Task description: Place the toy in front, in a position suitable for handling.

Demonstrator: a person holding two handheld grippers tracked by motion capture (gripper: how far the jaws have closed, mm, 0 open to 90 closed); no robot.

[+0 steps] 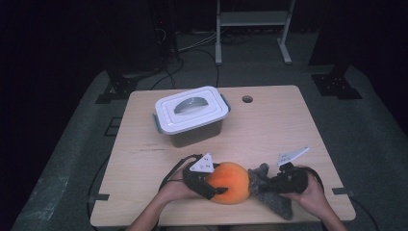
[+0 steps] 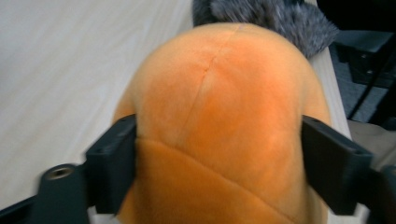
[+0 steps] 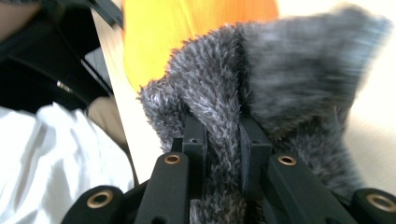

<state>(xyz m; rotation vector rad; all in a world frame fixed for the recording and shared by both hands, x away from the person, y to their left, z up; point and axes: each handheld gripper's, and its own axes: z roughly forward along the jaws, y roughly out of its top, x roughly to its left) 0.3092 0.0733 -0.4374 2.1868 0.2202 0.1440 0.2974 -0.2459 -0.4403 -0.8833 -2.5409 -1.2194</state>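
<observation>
Orange plush (image 1: 233, 182) between left gripper (image 1: 217, 189) fingers (image 2: 112, 168); grey fabric (image 1: 274, 196) in right gripper (image 1: 267, 185).

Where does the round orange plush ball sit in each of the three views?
High view: the round orange plush ball lies at the table's near edge, centre.
Left gripper view: centre, between the jaws.
Right gripper view: top, behind the fur.
Shared landmark: the grey furry cloth touching it.

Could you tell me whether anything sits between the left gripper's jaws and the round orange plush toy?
Nothing visible does. The left gripper has its black jaws on either side of the round orange plush toy, against its fabric. The right gripper pinches the fuzzy grey fabric at the toy's far end.
</observation>
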